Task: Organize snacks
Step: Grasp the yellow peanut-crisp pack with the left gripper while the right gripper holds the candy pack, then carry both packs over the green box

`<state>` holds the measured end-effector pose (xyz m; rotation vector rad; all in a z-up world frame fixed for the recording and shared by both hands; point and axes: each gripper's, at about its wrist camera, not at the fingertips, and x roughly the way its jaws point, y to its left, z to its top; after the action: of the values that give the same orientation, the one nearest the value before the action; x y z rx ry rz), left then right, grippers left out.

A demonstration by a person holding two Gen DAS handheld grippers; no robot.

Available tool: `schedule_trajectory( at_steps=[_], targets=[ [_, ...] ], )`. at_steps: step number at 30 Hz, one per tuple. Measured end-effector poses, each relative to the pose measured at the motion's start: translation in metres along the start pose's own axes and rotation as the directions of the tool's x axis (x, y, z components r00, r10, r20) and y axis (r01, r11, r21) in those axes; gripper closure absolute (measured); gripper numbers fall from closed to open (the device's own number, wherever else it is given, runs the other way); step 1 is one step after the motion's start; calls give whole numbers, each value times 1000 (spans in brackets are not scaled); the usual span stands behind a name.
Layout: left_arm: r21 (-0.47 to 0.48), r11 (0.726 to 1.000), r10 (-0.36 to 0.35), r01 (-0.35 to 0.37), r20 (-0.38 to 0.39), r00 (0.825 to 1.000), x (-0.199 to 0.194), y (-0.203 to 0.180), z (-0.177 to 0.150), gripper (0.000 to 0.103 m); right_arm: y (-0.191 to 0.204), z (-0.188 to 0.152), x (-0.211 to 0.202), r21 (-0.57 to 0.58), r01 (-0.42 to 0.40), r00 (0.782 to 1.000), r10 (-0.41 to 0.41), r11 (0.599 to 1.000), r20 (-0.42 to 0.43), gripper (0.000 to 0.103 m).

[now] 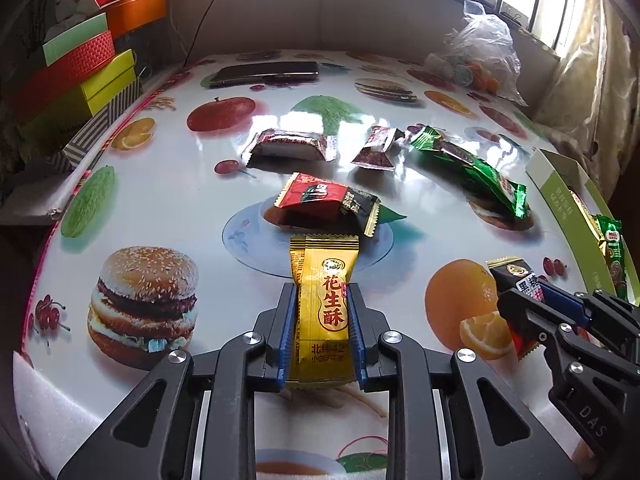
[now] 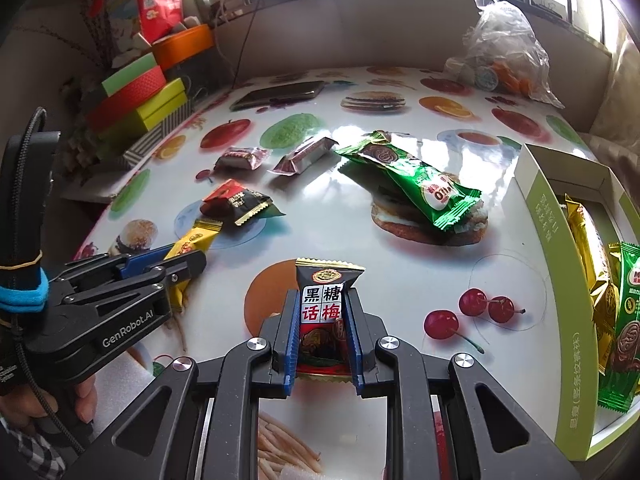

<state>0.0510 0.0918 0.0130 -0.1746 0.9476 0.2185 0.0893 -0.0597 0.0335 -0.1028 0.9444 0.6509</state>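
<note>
While both hands work low over the fruit-printed counter (image 1: 168, 208), the left hand-held gripper (image 1: 322, 312) has its pads pressed onto a yellow peanut-crisp packet (image 1: 322, 280) and the right hand-held gripper (image 2: 322, 326) is clamped on a black plum-candy packet (image 2: 322, 300). Along the right edge, the green-sided box (image 2: 548, 216) already holds a gold packet and a green one. Four snacks lie loose: a red-black packet (image 1: 328, 200), two small dark-red ones and a long green wafer packet (image 2: 412, 180). I'd judge roughly a quarter done.

You read 花生酥 on the yellow packet (image 1: 325, 312), 黑糖话梅 on the black-and-red packet (image 2: 322, 312), and "GenRobot.AI" on the left gripper (image 2: 176, 268) body.
</note>
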Motion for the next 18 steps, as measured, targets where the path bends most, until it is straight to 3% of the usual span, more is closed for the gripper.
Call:
schedule_trajectory(
  at_steps=[18],
  targets=[
    [70,996,-56,51,64,996,-34,-32,-2,78,-7,-6,-28,40,32,998,-34,999,52,83]
  ],
)
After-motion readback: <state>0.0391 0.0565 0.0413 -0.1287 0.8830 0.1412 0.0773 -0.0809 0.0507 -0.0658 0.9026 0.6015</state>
